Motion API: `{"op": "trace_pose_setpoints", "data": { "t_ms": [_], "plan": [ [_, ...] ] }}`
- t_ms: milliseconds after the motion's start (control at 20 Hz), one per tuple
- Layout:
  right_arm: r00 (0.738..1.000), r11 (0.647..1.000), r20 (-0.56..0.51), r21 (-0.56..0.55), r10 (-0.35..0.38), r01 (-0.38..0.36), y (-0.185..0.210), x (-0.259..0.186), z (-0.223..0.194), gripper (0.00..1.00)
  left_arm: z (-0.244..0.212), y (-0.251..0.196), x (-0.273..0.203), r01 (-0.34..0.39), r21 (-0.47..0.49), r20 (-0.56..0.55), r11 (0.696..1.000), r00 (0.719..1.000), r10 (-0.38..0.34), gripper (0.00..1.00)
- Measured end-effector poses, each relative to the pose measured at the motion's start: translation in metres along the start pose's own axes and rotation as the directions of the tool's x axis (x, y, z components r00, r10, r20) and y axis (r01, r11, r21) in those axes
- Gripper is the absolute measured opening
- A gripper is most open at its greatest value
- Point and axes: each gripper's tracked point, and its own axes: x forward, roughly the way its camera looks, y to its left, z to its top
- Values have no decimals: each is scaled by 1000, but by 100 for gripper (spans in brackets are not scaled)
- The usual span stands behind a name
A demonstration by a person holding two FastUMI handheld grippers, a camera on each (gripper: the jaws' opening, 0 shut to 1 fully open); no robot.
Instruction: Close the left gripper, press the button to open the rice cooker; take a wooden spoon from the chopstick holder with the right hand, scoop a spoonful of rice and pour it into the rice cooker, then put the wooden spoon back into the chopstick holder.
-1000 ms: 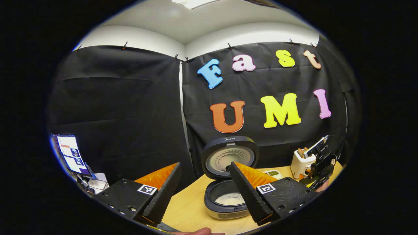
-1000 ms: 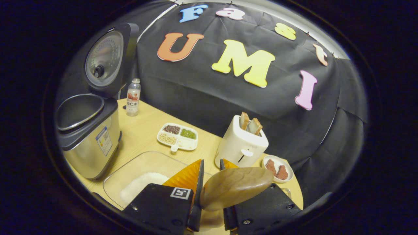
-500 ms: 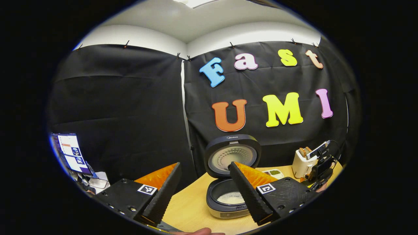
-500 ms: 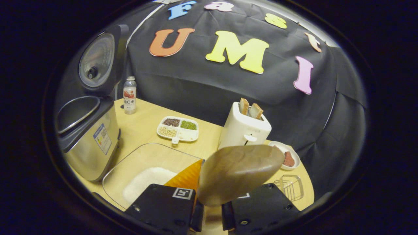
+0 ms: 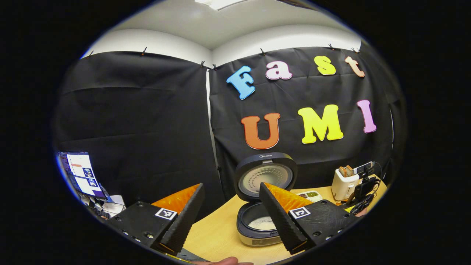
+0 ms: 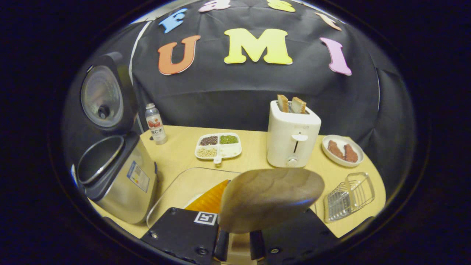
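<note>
**Cooker open, spoon held bowl-up**

The rice cooker (image 6: pixel 117 180) stands on the worktop (image 6: pixel 254 154) with its round lid (image 6: pixel 103 95) swung up and back, the steel body below a dark rim. In the left gripper view a small patch of white rice (image 5: pixel 263 222) lies at the bottom of its pot (the pot looks mostly bare). The wooden spoon (image 6: pixel 270 198) sits in the right claw (image 6: pixel 239 243), its broad brown bowl raised close before the lens.

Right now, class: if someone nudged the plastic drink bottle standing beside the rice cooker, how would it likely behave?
The bottle stands tall and narrow on the table, so it would probably tip easily. Its round body would likely roll once down. It looks like thin plastic, probably light; how full it is cannot be told.
</note>
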Motion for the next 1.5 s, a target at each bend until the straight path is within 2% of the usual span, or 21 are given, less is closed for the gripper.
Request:
{"op": "trace_pose_setpoints", "data": {
  "t_ms": [250, 400, 550, 600, 700, 800, 950, 1150, 1250, 1350, 1500],
  "plan": [
    [993, 975, 2, 187, 118, -116, 28, 0, -1, 24, 2, 4, -2, -6, 5, 0, 1000, 1000, 6, 95],
    [985, 933, 18, 319, 172, -169, 36, 4, 0, 24, 5, 6, -1, -9, 9, 6, 1000, 1000, 9, 95],
    [983, 893, 27, 413, 182, -177, 28, 6, -3, 24, 5, 7, -2, -11, 6, 2, 1000, 1000, 11, 95],
    [981, 873, 29, 450, 193, -186, 26, 6, -4, 24, 6, 7, -1, -12, 6, 3, 1000, 1000, 12, 95],
    [979, 807, 36, 560, 203, -188, 16, 6, -5, 24, 6, 6, -1, -10, 7, 3, 1000, 1000, 10, 95],
    [976, 789, 77, 578, 205, -211, 9, 4, 3, 24, 10, 6, 0, -11, 10, 8, 1000, 1000, 11, 95],
    [961, 671, 140, 692, 239, -268, 3, -1, 21, 24, 14, 4, 0, -7, 8, 15, 1000, 1000, 7, 95],
    [957, 605, 188, 743, 222, -286, -16, -13, 33, 23, 20, 0, 1, 1, 13, 24, 1000, 1000, -1, 95],
    [950, 532, 227, 788, 216, -310, -26, -19, 46, 23, 22, -3, 1, 6, 17, 29, 1000, 1000, -7, 95],
    [947, 486, 250, 814, 203, -319, -37, -24, 53, 23, 24, -5, 1, 10, 19, 31, 1000, 999, -10, 95],
    [942, 448, 271, 829, 199, -334, -45, -35, 64, 23, 25, -6, 2, 12, 15, 31, 1000, 999, -12, 95]
  ]
}}
